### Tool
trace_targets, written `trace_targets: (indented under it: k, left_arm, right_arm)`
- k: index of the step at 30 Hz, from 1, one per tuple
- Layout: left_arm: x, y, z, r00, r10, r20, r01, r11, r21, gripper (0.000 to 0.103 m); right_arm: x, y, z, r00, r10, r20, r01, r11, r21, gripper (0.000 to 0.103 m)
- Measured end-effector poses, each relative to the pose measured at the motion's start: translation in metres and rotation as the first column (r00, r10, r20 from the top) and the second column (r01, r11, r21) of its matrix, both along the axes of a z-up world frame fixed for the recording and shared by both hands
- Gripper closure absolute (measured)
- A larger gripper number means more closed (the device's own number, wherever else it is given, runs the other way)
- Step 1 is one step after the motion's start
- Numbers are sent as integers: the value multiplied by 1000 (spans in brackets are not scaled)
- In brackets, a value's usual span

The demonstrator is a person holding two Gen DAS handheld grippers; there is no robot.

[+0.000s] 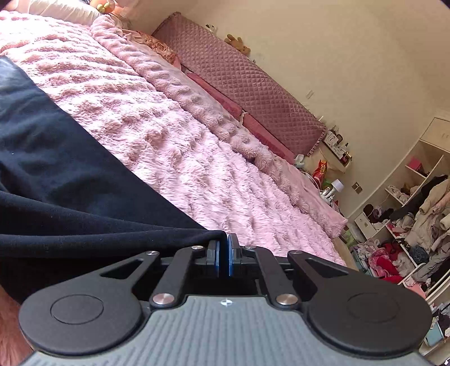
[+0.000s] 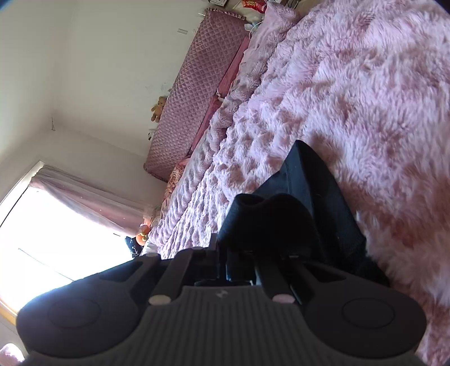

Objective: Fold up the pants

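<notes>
Messy bedroom, fluffy pink plush blanket covering the bed, and the dark navy soft-knit pants are draped across it. Left claw and right claw are each pinched tight on an edge of the fabric, so looks like mid-fold carry; next they'd need to lay that edge down flat and even.

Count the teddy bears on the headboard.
1: a teddy bear sits on top of the quilted headboard. A small white toy sits further along; others may be hidden.
</notes>
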State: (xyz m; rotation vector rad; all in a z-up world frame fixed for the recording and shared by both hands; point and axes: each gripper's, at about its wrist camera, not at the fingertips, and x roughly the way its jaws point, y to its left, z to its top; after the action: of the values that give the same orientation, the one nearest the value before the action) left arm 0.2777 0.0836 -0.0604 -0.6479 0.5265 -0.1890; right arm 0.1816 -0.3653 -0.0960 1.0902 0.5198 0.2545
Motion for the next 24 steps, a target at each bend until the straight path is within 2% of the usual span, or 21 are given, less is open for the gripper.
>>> trace_targets:
  k: [3, 7, 11, 14, 21, 23, 24]
  left_arm:
    - [21, -1, -1, 1000, -10, -9, 10, 1000, -4, 98]
    - [45, -9, -7, 999, -24, -34, 24, 1000, -3, 98]
    - [66, -16, -14, 997, -35, -67, 38, 998, 43, 98]
    - [79, -17, -22, 994, -38, -98, 42, 998, 39, 98]
    - [103, -17, -38, 986, -48, -157, 50, 999, 7, 98]
    - [111, -18, -43, 980, -51, -192, 50, 999, -9, 96]
    - [113, -17, -45, 977, -54, -204, 50, 998, -25, 92]
  right_arm:
    - [25, 1, 11, 1000, 3, -1, -3, 996, -93, 103]
    - [57, 0, 18, 1000, 18, -23, -23, 971, -239, 103]
    - [81, -6, 12, 998, 31, -59, -45, 967, -251, 103]
    - [102, -8, 10, 995, 37, -91, -61, 961, -271, 103]
    - [137, 0, 0, 981, 53, -185, -127, 902, -414, 103]
    - [146, 1, -4, 969, 41, -245, -145, 895, -423, 99]
    - [150, 1, -6, 959, 35, -282, -155, 895, -417, 89]
